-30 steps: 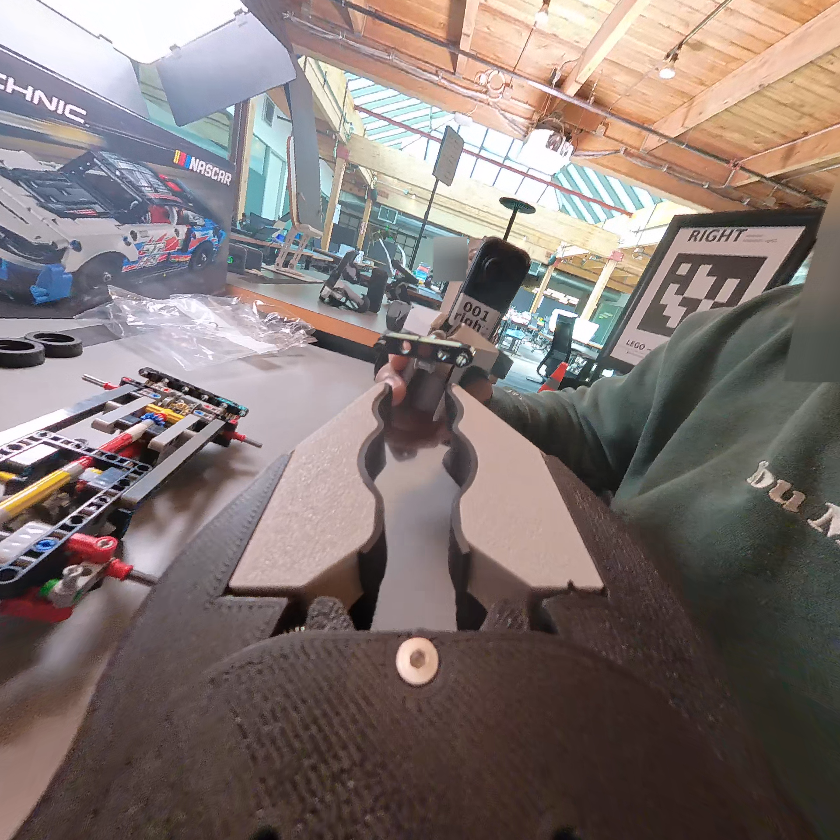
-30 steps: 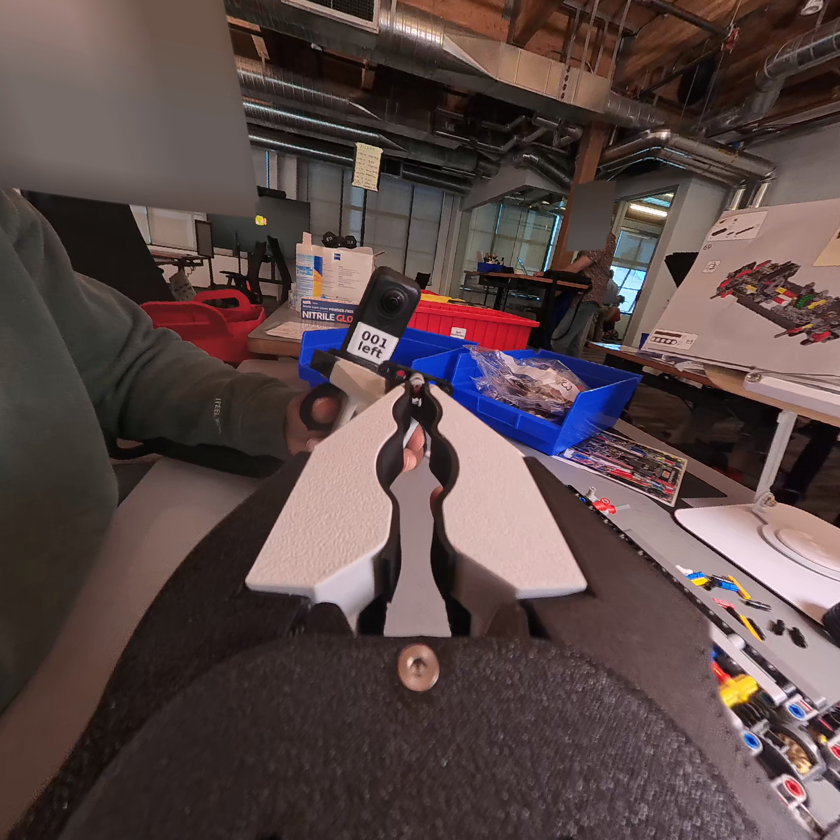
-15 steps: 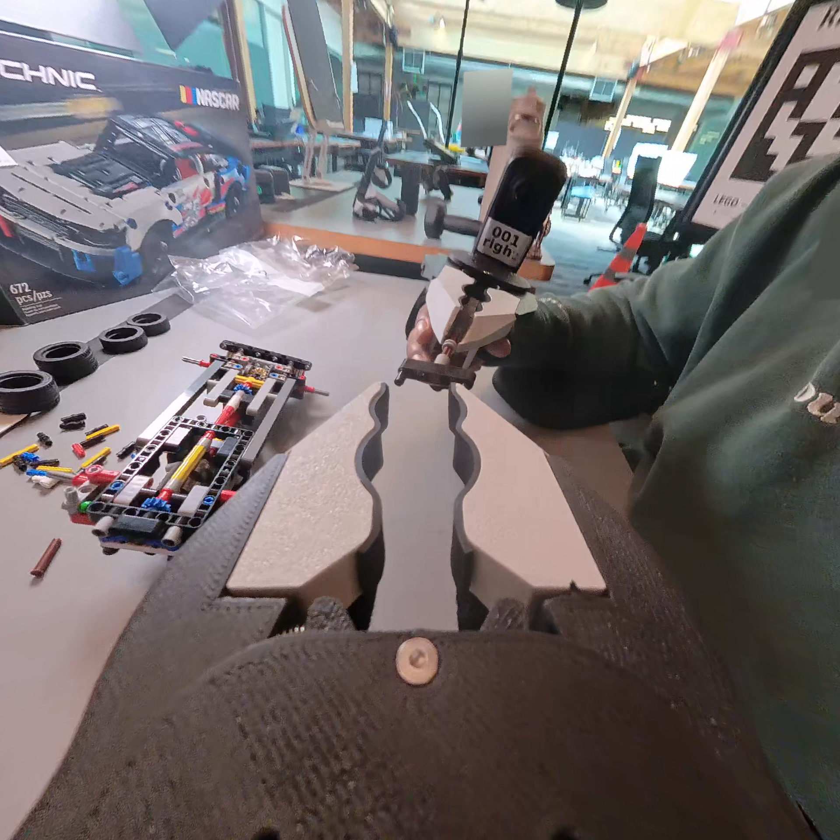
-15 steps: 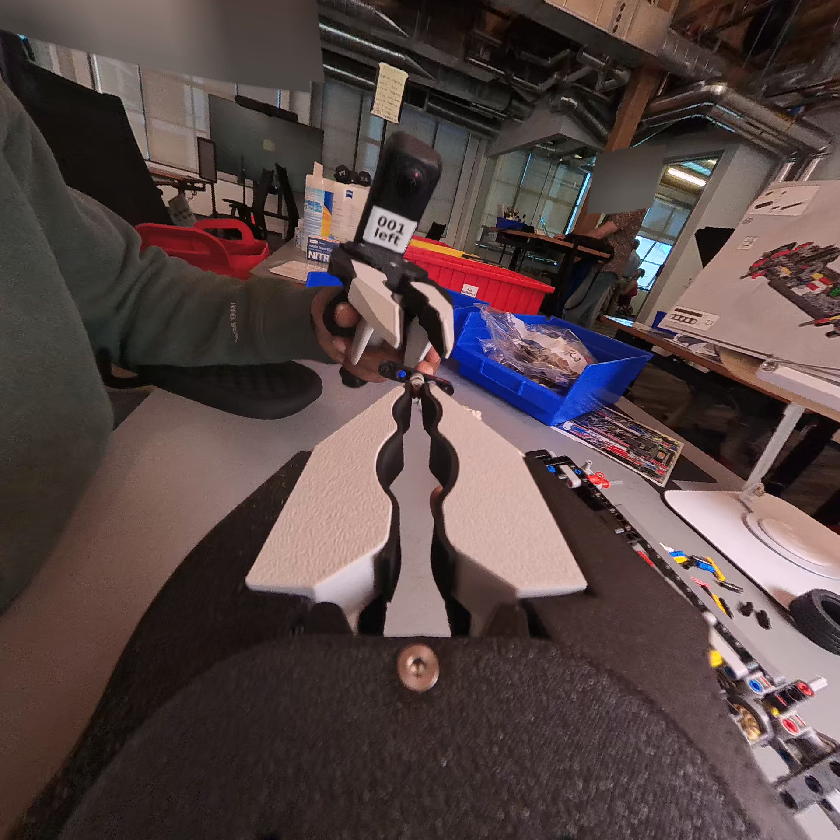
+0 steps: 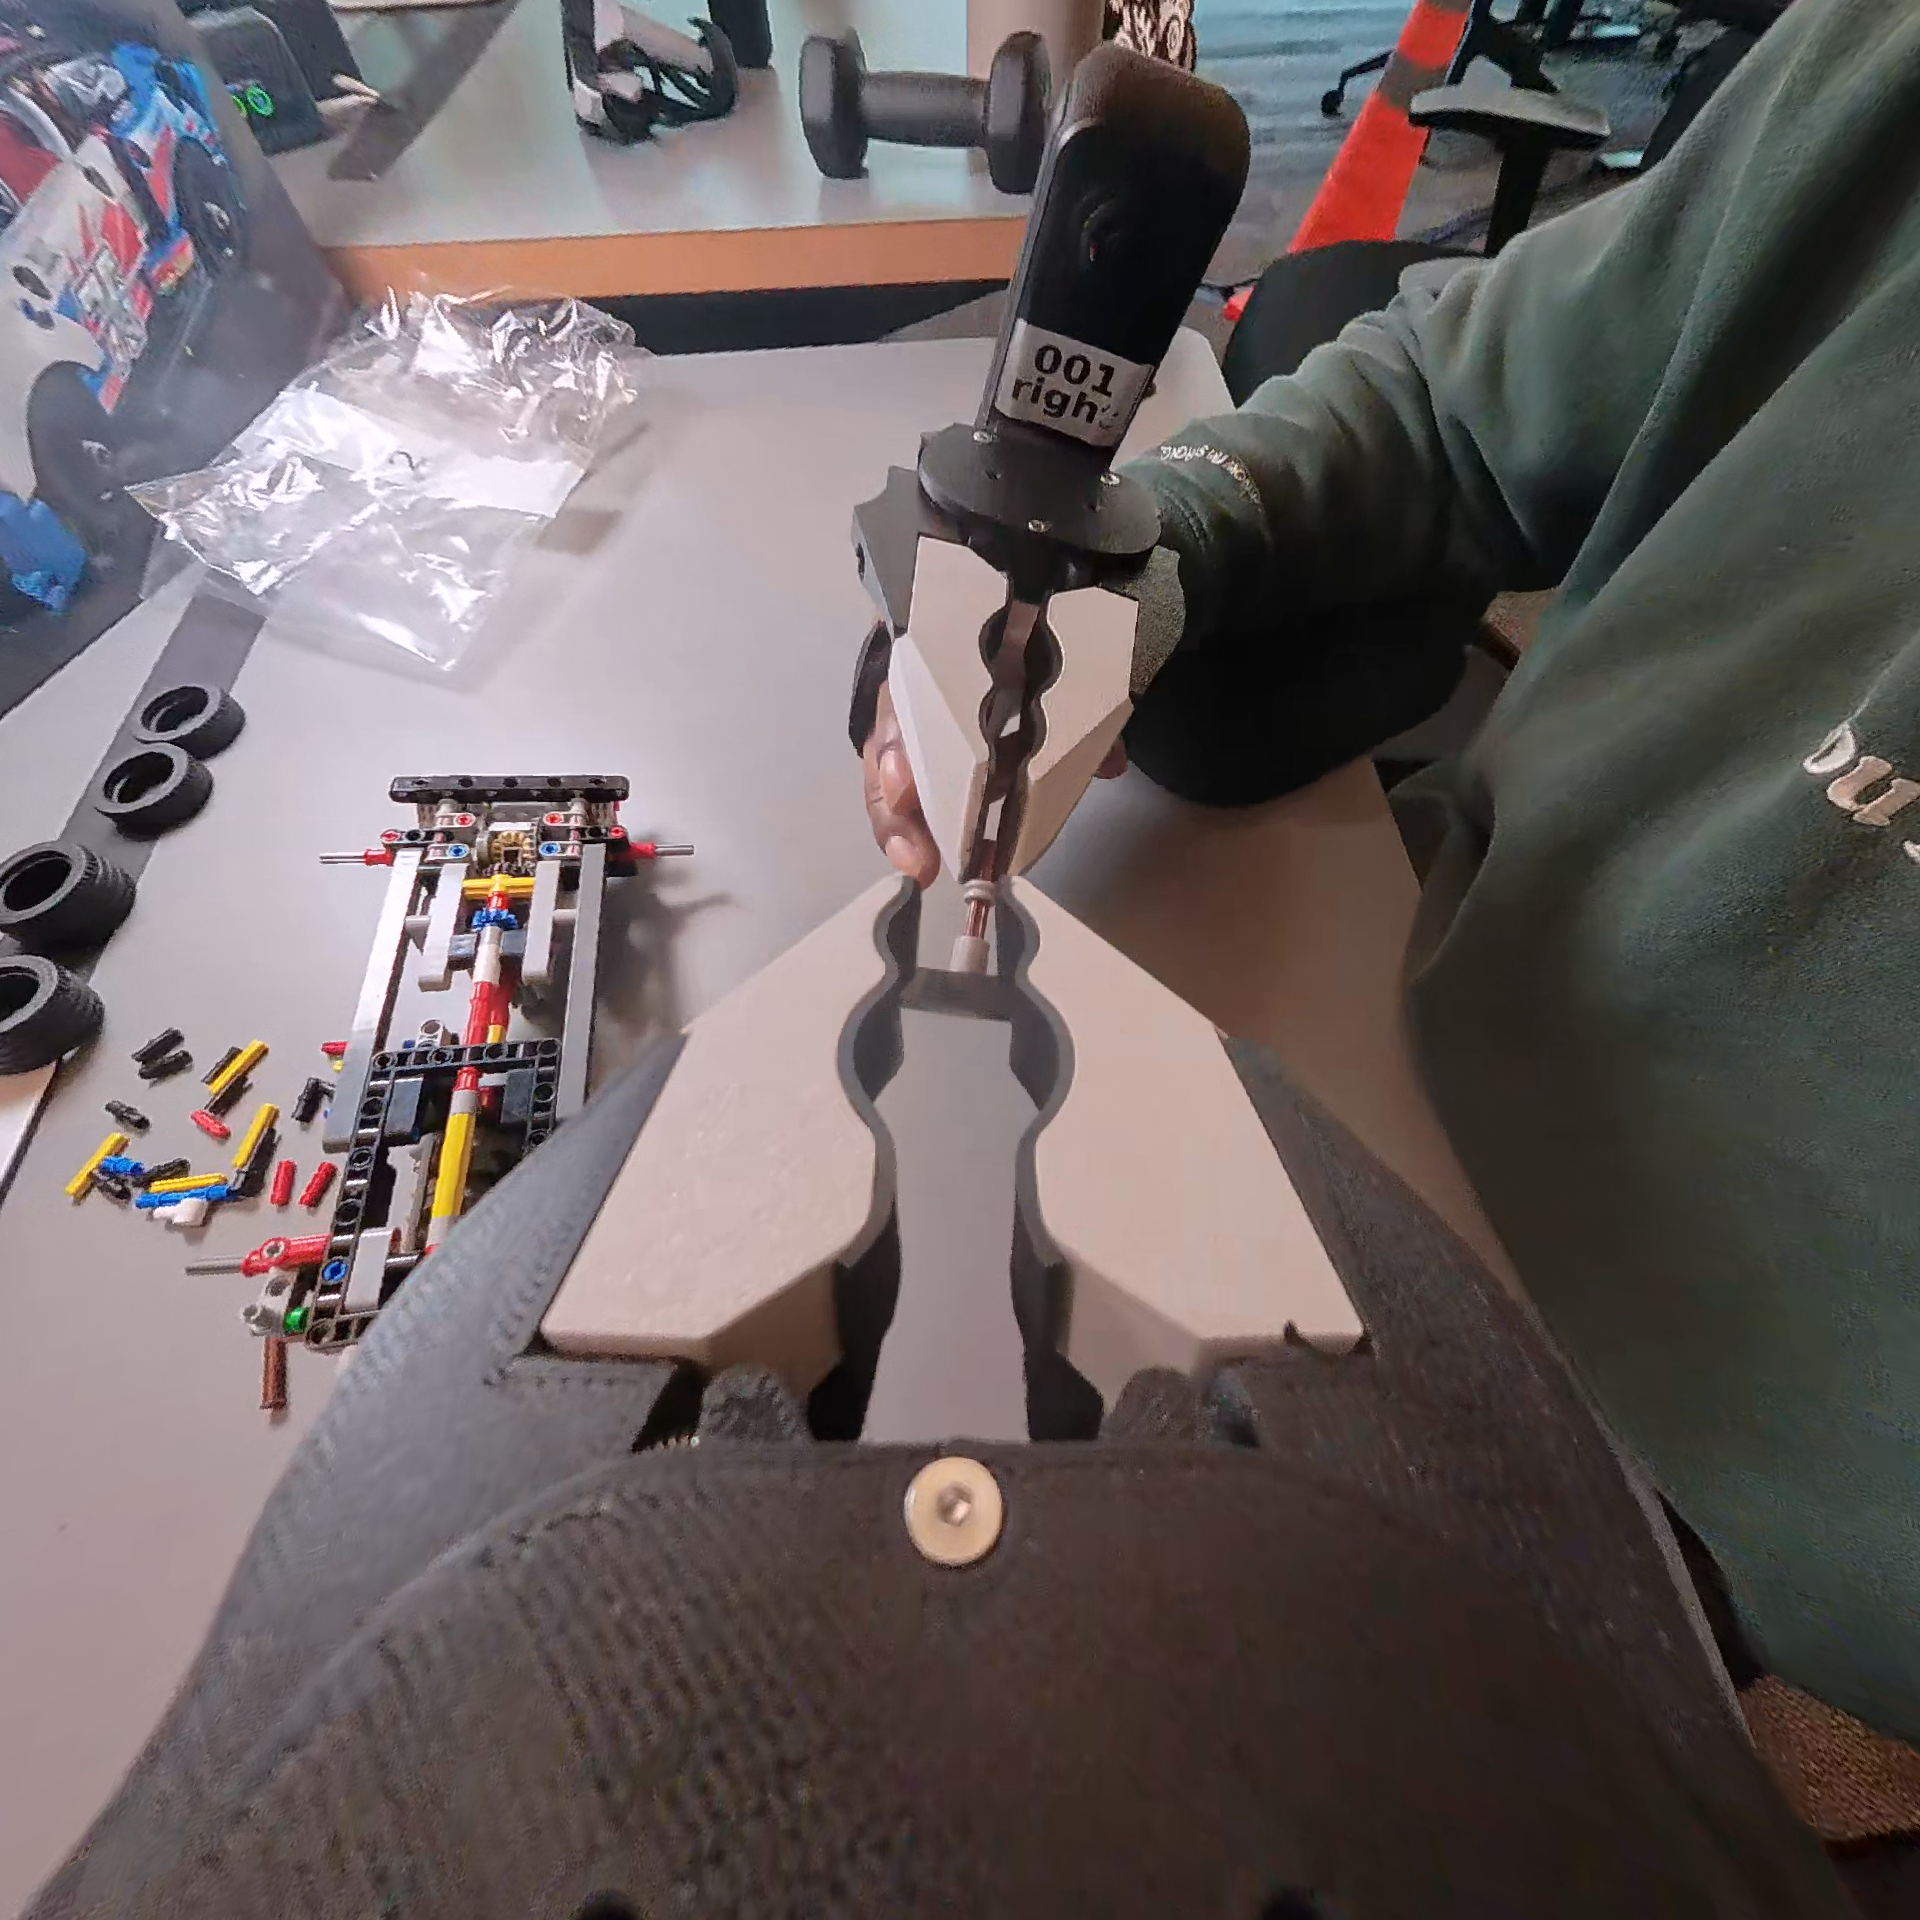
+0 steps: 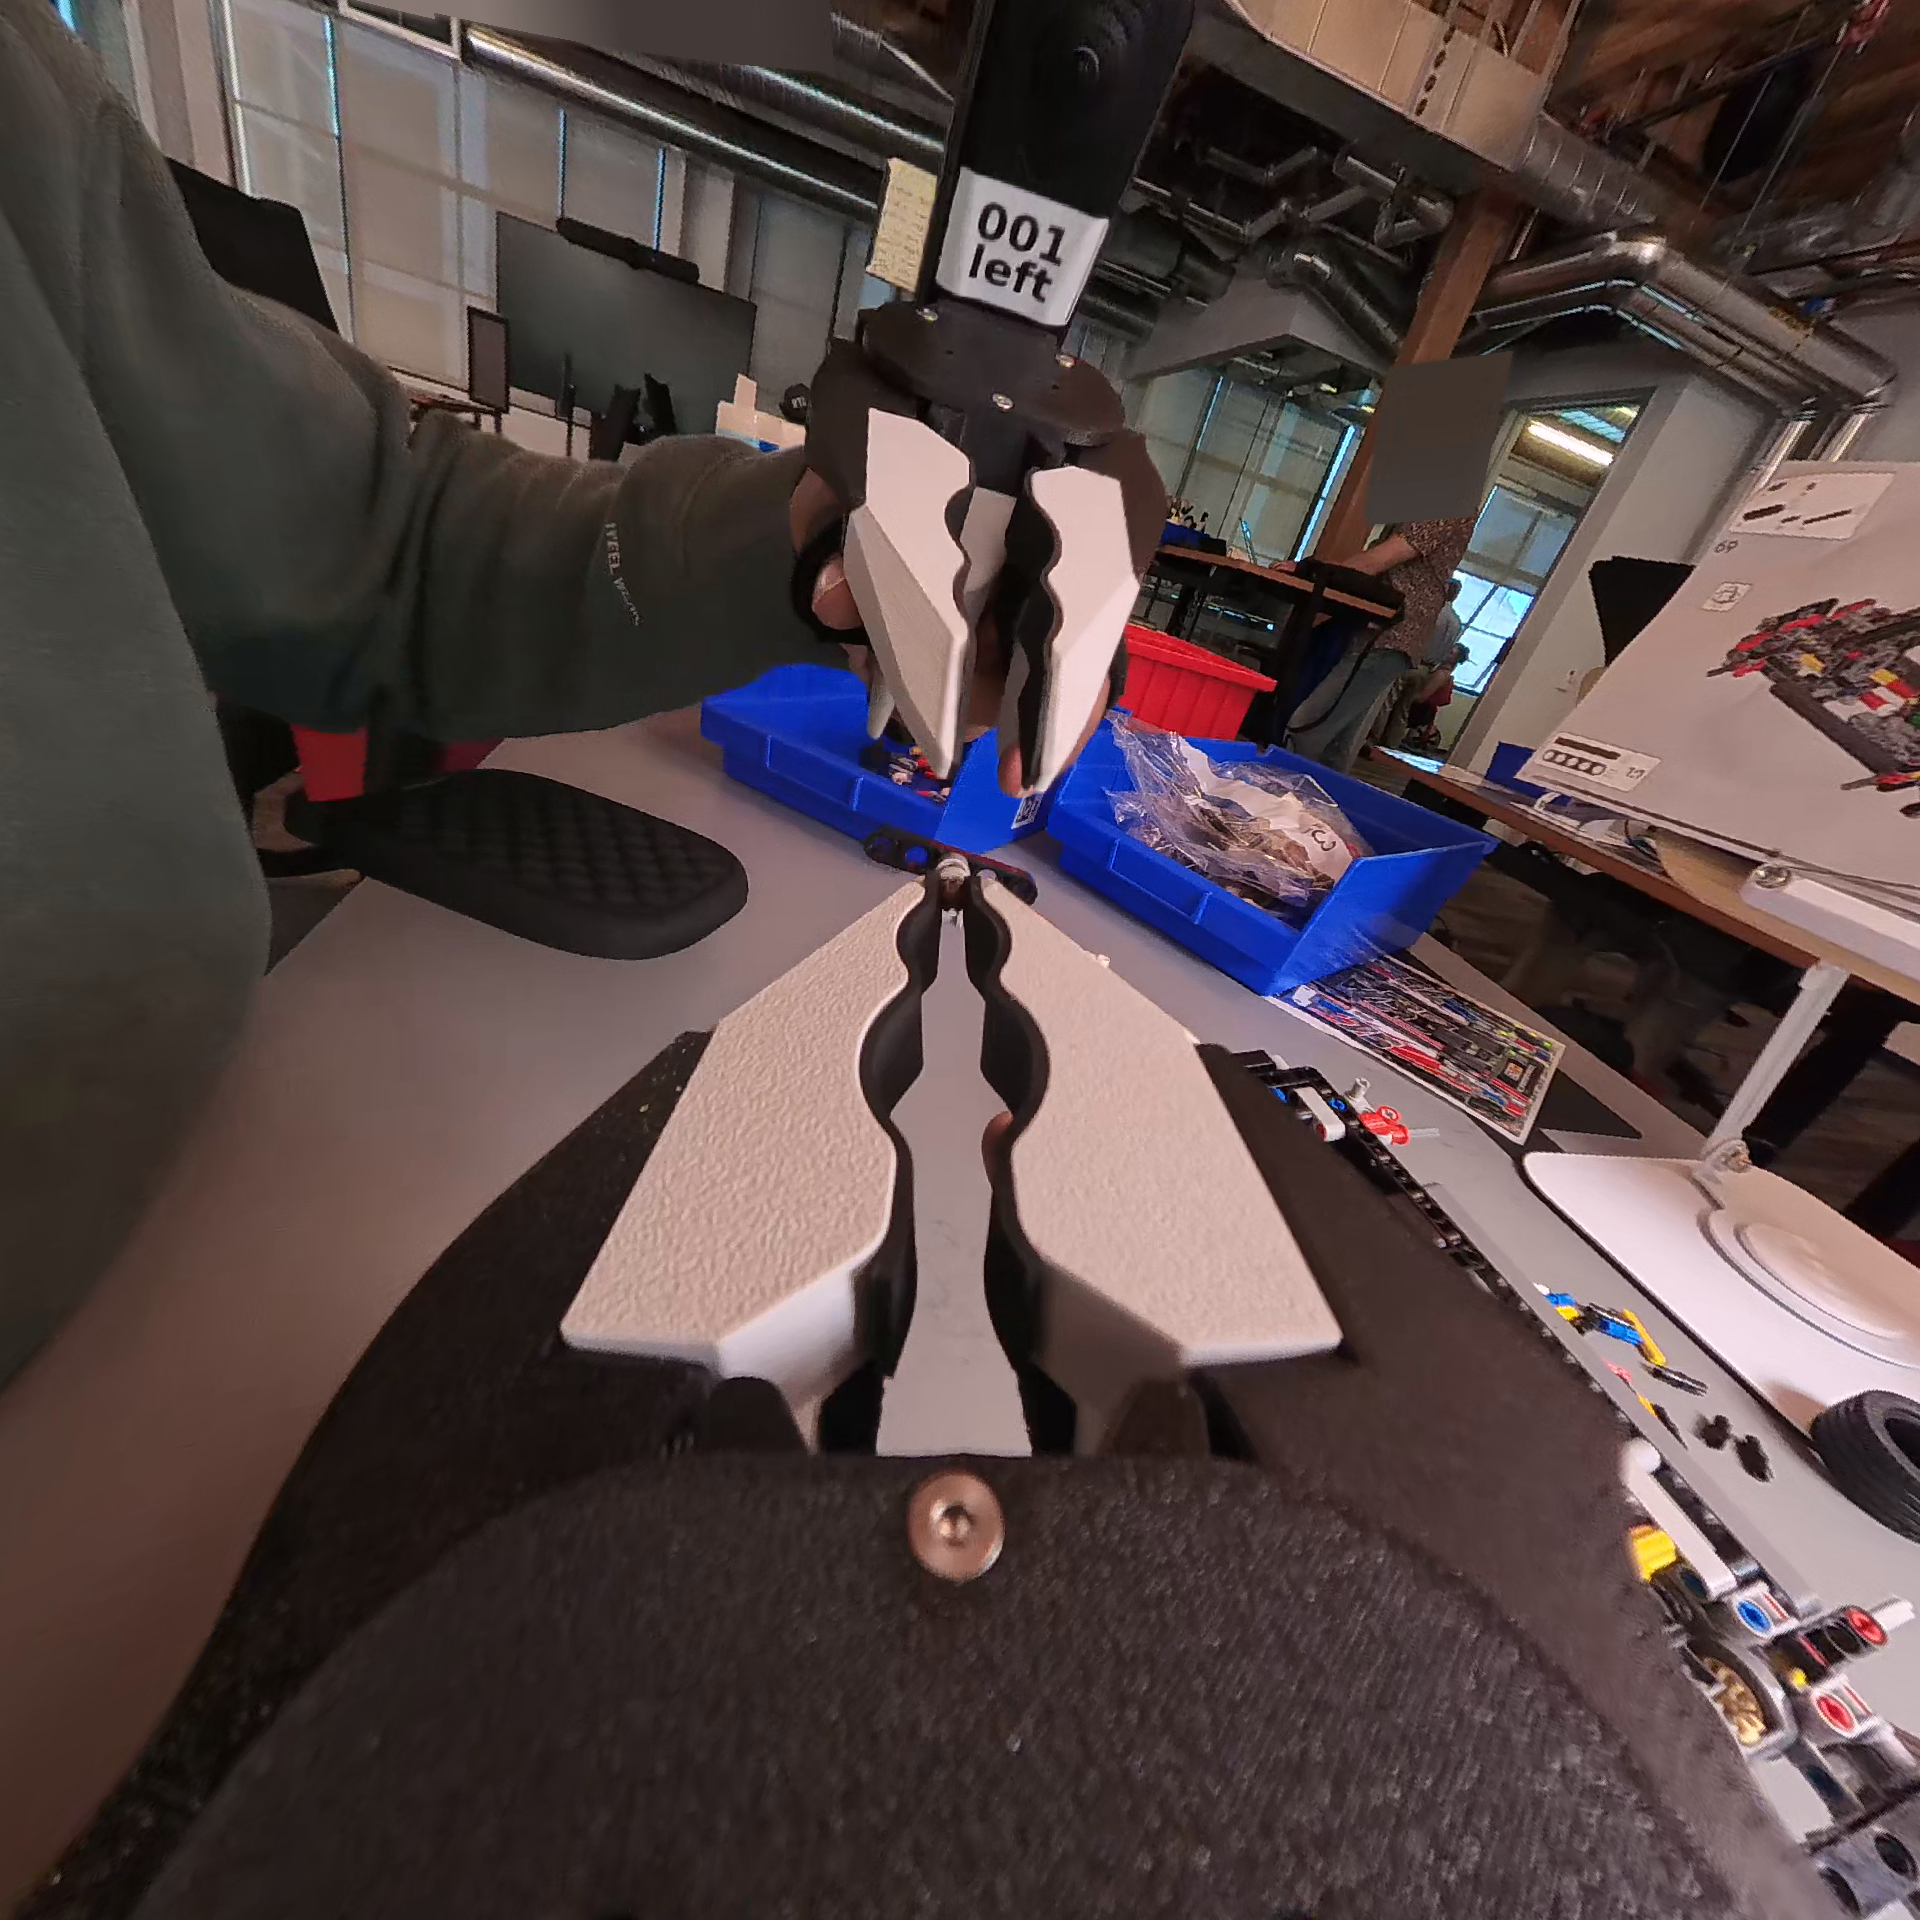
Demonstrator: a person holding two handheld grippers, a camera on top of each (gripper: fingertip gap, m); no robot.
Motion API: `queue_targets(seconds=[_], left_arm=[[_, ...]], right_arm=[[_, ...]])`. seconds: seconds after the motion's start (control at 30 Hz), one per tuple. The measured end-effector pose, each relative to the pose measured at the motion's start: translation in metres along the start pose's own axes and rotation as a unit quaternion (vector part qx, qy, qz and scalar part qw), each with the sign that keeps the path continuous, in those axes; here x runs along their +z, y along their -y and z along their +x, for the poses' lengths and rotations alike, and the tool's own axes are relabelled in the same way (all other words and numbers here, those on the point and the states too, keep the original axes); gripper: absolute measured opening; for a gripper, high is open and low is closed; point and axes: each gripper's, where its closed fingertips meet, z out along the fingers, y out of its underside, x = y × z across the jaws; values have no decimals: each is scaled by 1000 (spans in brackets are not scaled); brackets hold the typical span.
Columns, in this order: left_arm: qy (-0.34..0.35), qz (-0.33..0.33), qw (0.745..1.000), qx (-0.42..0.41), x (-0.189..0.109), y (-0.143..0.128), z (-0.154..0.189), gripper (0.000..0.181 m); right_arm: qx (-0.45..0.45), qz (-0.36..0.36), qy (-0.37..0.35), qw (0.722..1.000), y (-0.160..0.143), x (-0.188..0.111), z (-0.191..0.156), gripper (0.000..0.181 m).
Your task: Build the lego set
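Note:
My right gripper is shut on a dark red axle with grey bushes. A short black beam sits across the axle's far end. In the left wrist view the right gripper points down at me, and the black beam shows in the gap between my left fingers. My left gripper is open and empty. In the right wrist view the left gripper hangs just above the beam, apart from it. The partly built car chassis lies on the grey table to the left.
Loose small pieces and several black tyres lie left of the chassis. A clear plastic bag and the set's box are behind. Blue bins, a sticker sheet and an instruction booklet on a stand are at the right. Left and right tips are no more than a few centimetres apart.
Both grippers have tilted downward over the table. The right gripper with its axle and beam has come in close to the left fingertips. The left gripper stays open.

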Motion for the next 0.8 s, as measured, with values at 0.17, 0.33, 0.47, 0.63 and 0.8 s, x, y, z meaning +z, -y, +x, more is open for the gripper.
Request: queue_targets(seconds=[0.17, 0.33, 0.47, 0.63, 0.8], left_arm=[[-14, -27, 1000, -2, 7, 0, 2, 16], [-26, -73, 997, 10, 11, -5, 6, 15], [-29, -117, 992, 26, 14, -8, 7, 14], [-38, -157, 986, 42, 20, -10, 7, 10], [-45, -174, 983, 49, 22, -11, 7, 5]], right_arm=[[-3, 5, -8, 1000, 3, -2, 2, 1], [-3, 10, -11, 1000, 4, -1, 2, 1], [-5, 9, -10, 1000, 4, 0, 1, 1], [-8, 10, -8, 1000, 4, 0, -1, 1], [-11, 8, -10, 1000, 4, -1, 0, 1]])
